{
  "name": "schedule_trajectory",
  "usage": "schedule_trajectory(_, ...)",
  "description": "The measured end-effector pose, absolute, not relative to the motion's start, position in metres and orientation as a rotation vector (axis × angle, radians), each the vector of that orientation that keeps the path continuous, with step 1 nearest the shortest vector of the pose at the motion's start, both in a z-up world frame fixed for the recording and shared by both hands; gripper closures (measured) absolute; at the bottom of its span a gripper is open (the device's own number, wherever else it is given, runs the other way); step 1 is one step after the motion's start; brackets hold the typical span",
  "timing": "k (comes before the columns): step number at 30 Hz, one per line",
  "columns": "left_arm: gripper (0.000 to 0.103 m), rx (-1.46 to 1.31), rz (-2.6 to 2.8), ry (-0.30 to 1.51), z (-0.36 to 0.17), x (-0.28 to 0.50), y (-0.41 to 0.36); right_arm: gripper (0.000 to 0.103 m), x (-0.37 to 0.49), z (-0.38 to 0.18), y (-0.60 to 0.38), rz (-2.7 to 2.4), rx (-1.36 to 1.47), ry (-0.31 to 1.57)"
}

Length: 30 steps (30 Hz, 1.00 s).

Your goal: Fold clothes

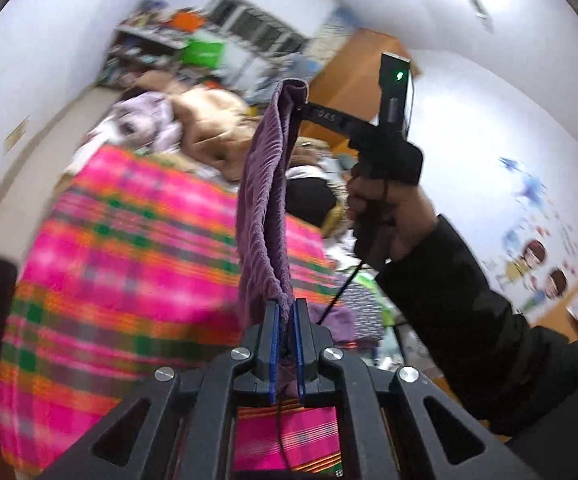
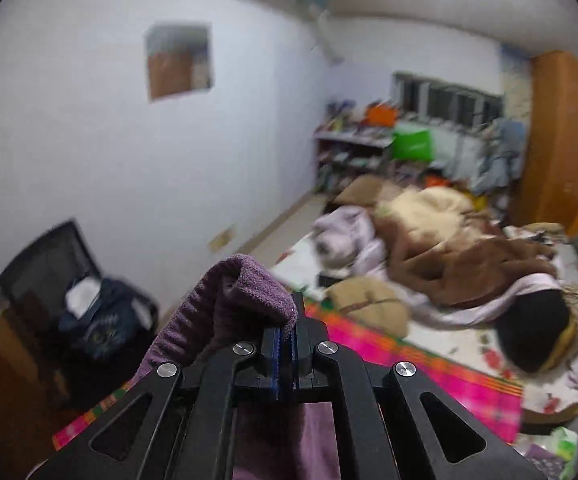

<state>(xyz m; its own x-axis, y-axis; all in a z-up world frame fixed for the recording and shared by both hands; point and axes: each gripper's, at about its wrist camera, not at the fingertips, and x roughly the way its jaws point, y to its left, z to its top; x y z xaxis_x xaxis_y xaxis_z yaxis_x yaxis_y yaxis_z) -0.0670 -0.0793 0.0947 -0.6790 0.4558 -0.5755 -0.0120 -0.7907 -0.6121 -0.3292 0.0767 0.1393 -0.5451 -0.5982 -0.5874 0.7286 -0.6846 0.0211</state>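
Both grippers clamp the purple garment (image 1: 263, 208): left gripper (image 1: 286, 320) pinches its near end between almost closed blue pads, right gripper (image 2: 285, 332) nips a bunched corner. Stretched taut between them, the ribbed cloth runs lengthwise from near to far above a pink plaid blanket (image 1: 129, 248) on the bed.

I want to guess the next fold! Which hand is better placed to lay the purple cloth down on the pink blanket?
Probably left. The left gripper pinches the purple cloth right over the pink blanket. The right gripper also pinches the cloth but looks toward the wall and the bedding.
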Motion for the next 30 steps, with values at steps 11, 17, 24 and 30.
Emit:
schedule_trajectory(11, 0.097, -1.385, 2.508, -1.132, 0.002, -0.034, -0.205, 0.099, -0.319, 0.002, -0.098, -1.971, 0.959, 0.497)
schedule_trajectory(17, 0.097, -1.503, 2.515, -1.206, -0.033, -0.021, -0.255, 0.099, -0.307, -0.041, -0.153, -1.857, 1.031, 0.564)
schedule_trajectory(24, 0.096, -1.786, 2.357, -1.305, -0.130, -0.020, -0.283, 0.083, -0.300, -0.136, -0.216, -1.699, 1.235, 0.718)
schedule_trajectory(30, 0.094, -1.814, 2.337, -1.275, -0.146, -0.013, -0.283, 0.069, -0.297, -0.136, -0.183, -1.746, 1.230, 0.699)
